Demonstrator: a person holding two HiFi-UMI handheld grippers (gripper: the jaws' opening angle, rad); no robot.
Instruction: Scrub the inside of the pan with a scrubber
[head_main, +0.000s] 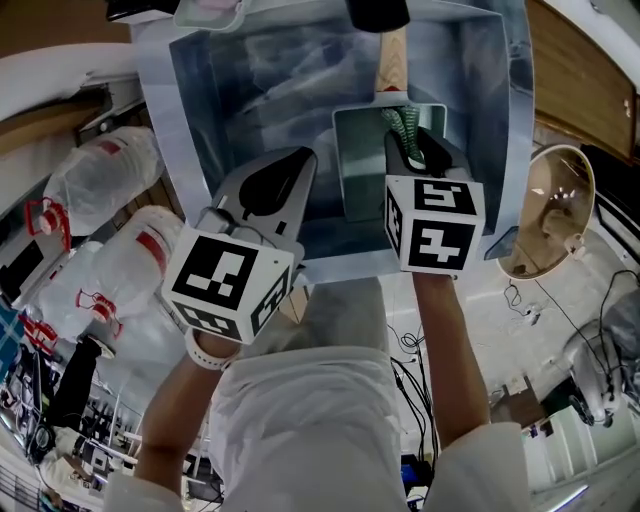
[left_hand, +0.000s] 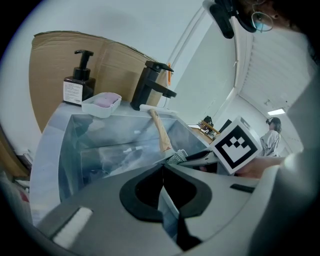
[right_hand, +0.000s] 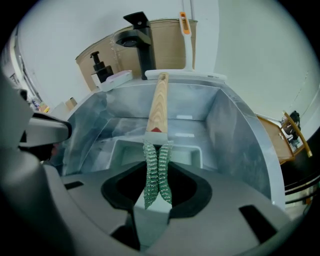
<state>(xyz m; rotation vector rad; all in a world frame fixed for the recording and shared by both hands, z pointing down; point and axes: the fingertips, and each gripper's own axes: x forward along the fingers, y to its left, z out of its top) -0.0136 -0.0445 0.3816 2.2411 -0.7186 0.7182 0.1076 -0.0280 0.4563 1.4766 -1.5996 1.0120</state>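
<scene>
A grey rectangular pan (head_main: 362, 175) with a wooden handle (head_main: 392, 58) lies in the metal sink (head_main: 195, 110), handle pointing toward the faucet. My right gripper (head_main: 412, 150) hangs over the pan's near right side, shut on a green mesh scrubber (head_main: 401, 124). In the right gripper view the scrubber (right_hand: 157, 170) sticks up between the jaws, over the pan's rim (right_hand: 119, 146), in line with the handle (right_hand: 159, 105). My left gripper (head_main: 276, 185) is shut and empty, over the sink left of the pan. In its own view the left gripper (left_hand: 162, 172) holds nothing.
A black faucet (right_hand: 138, 40) stands behind the sink, with a soap dispenser (left_hand: 78, 82) and a white soap dish (left_hand: 101, 104) at the back left corner. Tied plastic bags (head_main: 105, 175) lie left of the sink. A round wooden basket (head_main: 550, 210) sits to the right.
</scene>
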